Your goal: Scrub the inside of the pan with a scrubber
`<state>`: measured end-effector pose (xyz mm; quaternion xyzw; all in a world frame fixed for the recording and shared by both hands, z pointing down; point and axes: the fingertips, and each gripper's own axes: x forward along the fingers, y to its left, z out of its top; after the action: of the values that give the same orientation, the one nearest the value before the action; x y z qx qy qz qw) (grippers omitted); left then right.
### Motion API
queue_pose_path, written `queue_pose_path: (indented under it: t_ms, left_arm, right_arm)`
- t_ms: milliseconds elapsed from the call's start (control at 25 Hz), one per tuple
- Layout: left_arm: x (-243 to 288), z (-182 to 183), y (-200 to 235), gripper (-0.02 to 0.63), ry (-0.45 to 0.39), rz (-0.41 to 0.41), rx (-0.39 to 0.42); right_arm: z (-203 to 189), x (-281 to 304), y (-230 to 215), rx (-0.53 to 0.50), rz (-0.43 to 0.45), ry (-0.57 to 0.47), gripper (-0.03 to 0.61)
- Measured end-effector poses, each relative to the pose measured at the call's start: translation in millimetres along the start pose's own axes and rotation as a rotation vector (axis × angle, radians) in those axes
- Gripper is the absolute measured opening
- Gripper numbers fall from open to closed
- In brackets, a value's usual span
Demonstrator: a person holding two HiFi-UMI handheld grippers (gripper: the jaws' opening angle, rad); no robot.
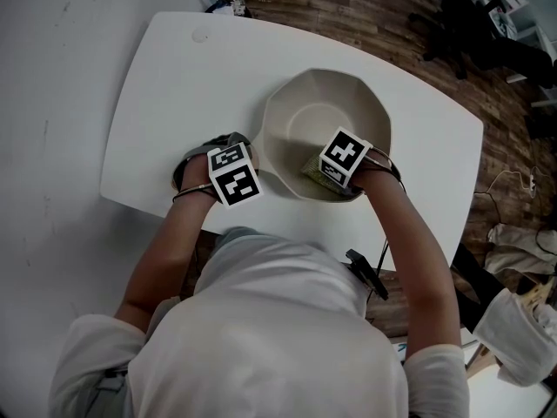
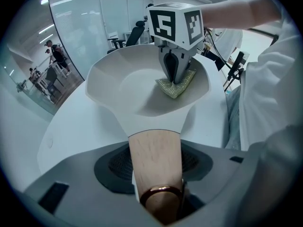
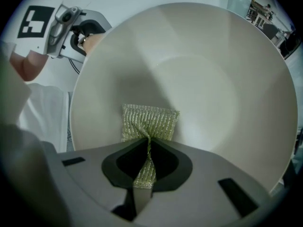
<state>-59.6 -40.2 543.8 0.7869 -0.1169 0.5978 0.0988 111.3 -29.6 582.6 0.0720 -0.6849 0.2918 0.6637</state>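
Observation:
A white pan (image 1: 324, 110) stands on the white table (image 1: 165, 85), its wooden handle (image 2: 156, 155) pointing toward me. My left gripper (image 1: 233, 171) points steeply down at the pan's near left and is shut on that handle, which fills the gap between the jaws. My right gripper (image 1: 341, 168) reaches into the pan at its near right side. It is shut on a yellow-green mesh scrubber (image 3: 149, 122), pinched at its middle. The scrubber lies against the pan's sloping inner wall (image 3: 199, 70). From the left gripper view, the scrubber (image 2: 177, 85) shows under the right gripper (image 2: 174, 77).
The table's near edge runs just below both grippers, with my body right behind it. Small items (image 1: 222, 3) sit at the table's far edge. A black chair (image 1: 474, 29) stands on the wooden floor at the far right, and white bags (image 1: 522, 329) lie at the right.

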Motion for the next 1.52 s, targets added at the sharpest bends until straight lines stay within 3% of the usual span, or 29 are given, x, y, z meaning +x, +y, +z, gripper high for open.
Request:
queue_pose_path:
  t_ms: [320, 760, 1320, 1520]
  left_arm:
    - [1, -3, 2, 0.238, 0.002, -0.011, 0.005]
    - [0, -3, 1, 0.236, -0.009, -0.016, 0.008]
    - [0, -2, 1, 0.235, -0.007, -0.010, 0.014]
    - [1, -2, 1, 0.235, -0.004, -0.009, 0.023]
  right_arm:
    - [-17, -4, -32, -0.038, -0.168, 0.176, 0.038]
    - [-16, -13, -80, -0.100, -0.430, 0.201, 0.038]
    - [0, -29, -118, -0.135, -0.682, 0.116, 0.038]
    - [9, -35, -127, -0.103, -0.729, 0.035, 0.038]
